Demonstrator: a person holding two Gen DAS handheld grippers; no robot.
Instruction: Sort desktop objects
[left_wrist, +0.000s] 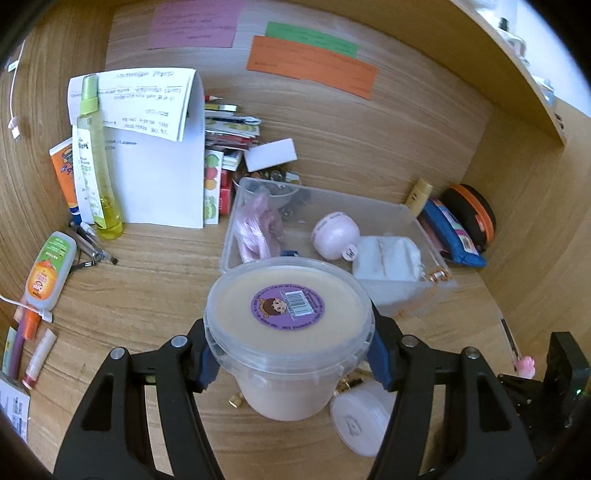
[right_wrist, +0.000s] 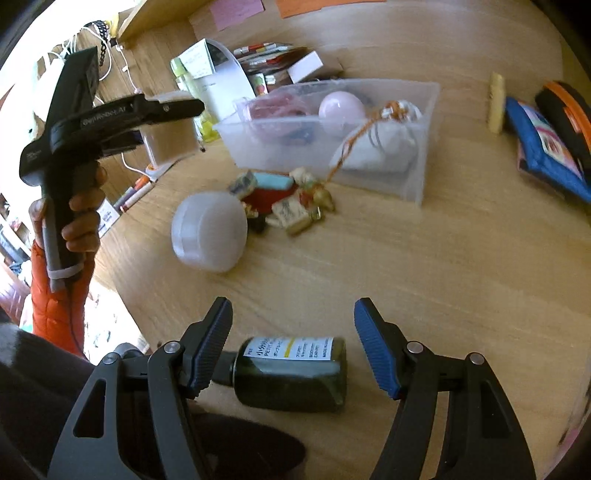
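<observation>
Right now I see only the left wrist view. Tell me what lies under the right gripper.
Observer: A dark green bottle lies on its side on the desk below the right gripper; its jaws stand open, not closed on it.
Operator: Say what my tub hides before the clear bin.
Observer: A heap of small trinkets, just in front of the bin's wall.
Operator: Report anything trailing out.
Observer: An orange cord runs from the white pouch towards that heap.
</observation>
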